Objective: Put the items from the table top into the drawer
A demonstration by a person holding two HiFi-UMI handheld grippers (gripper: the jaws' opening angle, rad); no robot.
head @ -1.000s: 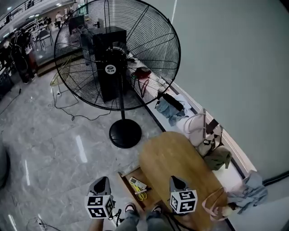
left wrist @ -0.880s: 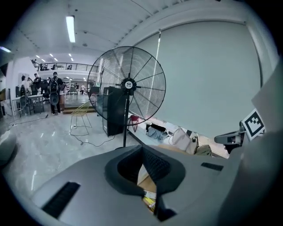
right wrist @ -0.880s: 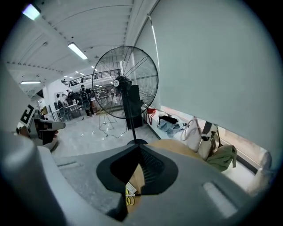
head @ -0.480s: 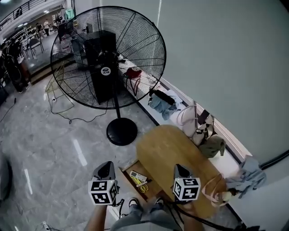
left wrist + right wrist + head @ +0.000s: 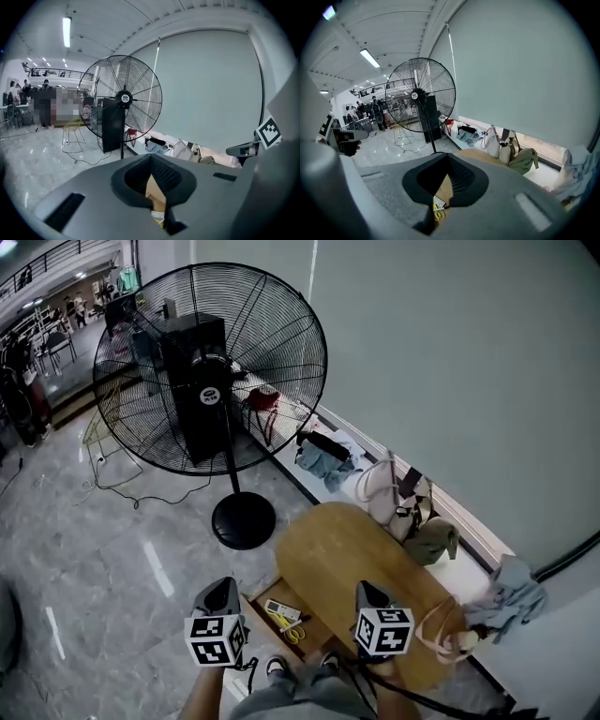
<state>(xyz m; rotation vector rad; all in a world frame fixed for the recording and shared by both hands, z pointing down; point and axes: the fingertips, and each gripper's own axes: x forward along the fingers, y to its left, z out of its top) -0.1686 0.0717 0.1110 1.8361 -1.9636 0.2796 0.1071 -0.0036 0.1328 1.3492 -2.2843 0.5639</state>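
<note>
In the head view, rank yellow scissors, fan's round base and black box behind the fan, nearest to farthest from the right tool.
1. yellow scissors, in the drawer, left of the right tool.
2. fan's round base, on the floor.
3. black box, top left, farthest.

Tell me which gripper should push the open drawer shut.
Left, probably. The left gripper hangs over the floor by the drawer's outer side; the right gripper sits above the table top. Both are shut and empty.
</note>
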